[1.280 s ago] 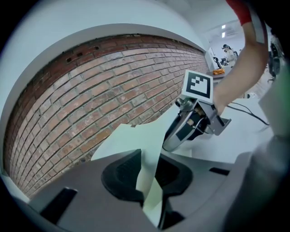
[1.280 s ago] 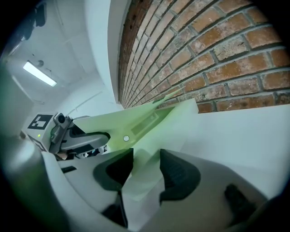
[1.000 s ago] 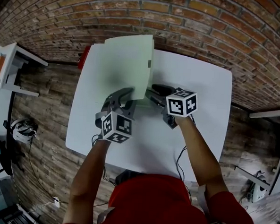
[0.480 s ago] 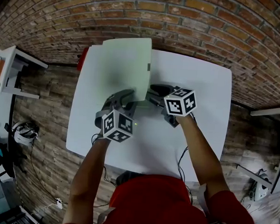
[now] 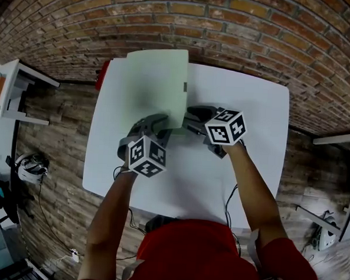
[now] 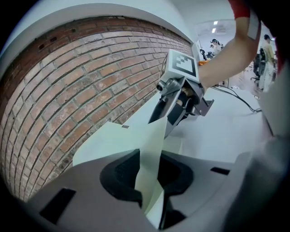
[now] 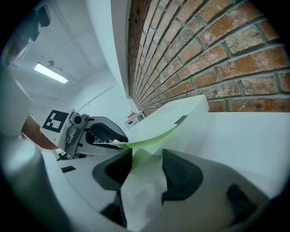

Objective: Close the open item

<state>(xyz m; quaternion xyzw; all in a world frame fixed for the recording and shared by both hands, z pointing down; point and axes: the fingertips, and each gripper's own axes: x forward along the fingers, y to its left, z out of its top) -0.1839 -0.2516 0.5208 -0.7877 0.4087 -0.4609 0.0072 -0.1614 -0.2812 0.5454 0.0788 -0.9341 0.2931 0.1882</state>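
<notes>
Folder (image 5: 155,85) of pale green card lies on the far left part of the white tabletop (image 5: 248,105), and its far edge reaches toward the brick wall (image 5: 229,27). It is not fully closed: in the two gripper views the upper cover is lifted and curves up at the near right corner, while the lower sheet lies flat on the tabletop. A small dark tab (image 5: 185,87) sits on the right edge of the folder. The person stands at the near side and holds both grippers to the near edge of the folder, close to each other. The left claw (image 6: 149,173) points downward and has the thin edge of the cover standing between its two dark pads; the pads are spread, with a gap on each side of the sheet, and they have just been opening. The right claw (image 7: 147,170) is at the near right corner, just beside the left one; its pads are also spread, and pale sheet passes between them without being pinched. Something red (image 5: 102,73) shows at the far left edge of the tabletop, partly under the folder; I cannot tell what it is.
</notes>
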